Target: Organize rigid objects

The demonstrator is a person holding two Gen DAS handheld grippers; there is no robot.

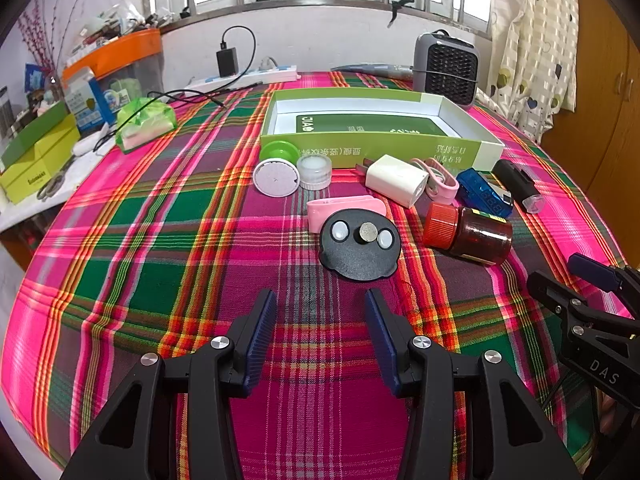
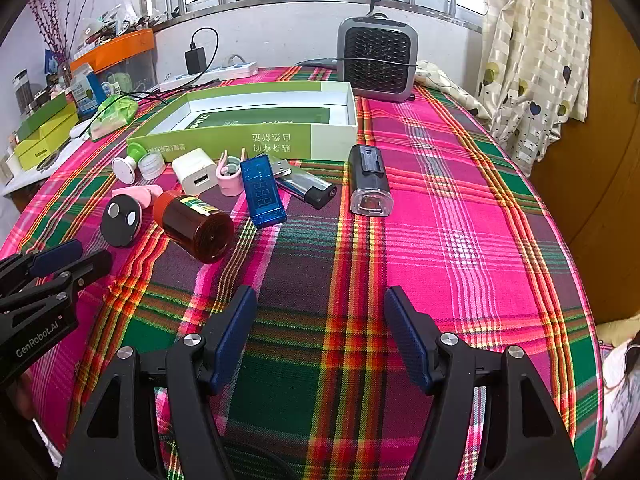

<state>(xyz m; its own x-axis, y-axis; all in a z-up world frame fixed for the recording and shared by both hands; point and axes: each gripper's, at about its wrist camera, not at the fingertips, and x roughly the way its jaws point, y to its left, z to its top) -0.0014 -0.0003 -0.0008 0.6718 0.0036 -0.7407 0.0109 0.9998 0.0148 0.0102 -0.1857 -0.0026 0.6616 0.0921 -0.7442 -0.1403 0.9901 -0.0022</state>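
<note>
We see the left gripper (image 1: 320, 320) at lower centre of its view, jaws apart and holding nothing; the right gripper (image 2: 320, 320) likewise stands open and empty over the plaid tablecloth (image 2: 460, 208).

The objects lie in a cluster at centre-left of the right wrist view, in front of one open green box (image 2: 224, 142). We count:
- one amber bottle (image 2: 196, 224) with an orange cap, on its side, base toward the camera;
- one blue USB meter (image 2: 262, 192), long axis running toward the box;
- one black flashlight (image 2: 368, 186), lens toward the camera;
- one white charger (image 2: 195, 176);
- one black round disc (image 1: 360, 245) bearing two white buttons;
- one lighter (image 2: 308, 186), lying diagonally.
</note>
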